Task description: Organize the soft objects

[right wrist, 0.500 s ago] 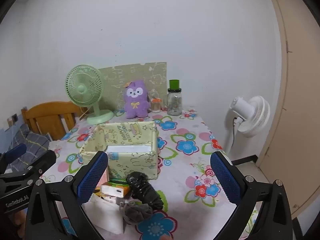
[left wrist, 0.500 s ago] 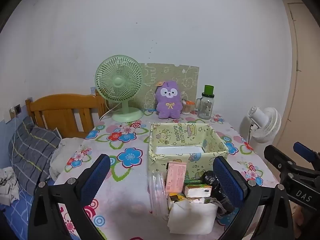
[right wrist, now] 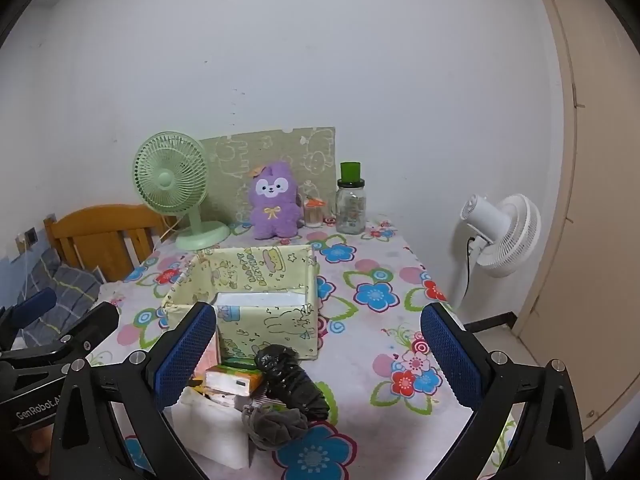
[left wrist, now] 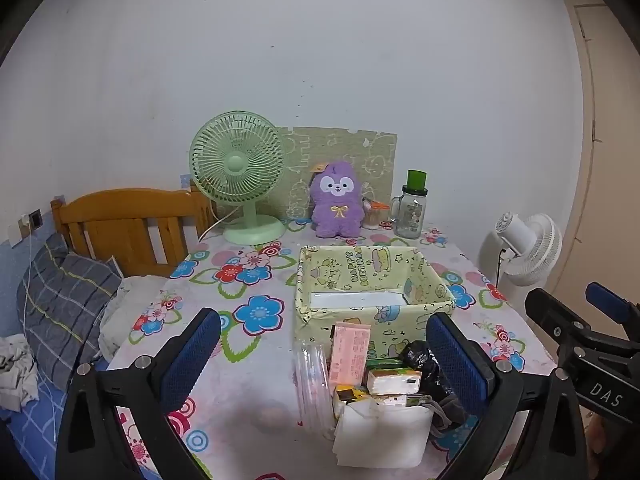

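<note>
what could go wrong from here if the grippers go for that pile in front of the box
The pile is tightly packed, so the wide-open right gripper could drag the tissue pack along with the black bag. The grey cloth lies near the table front edge and might slide off. The left gripper hovers close, so they could bump.
</note>
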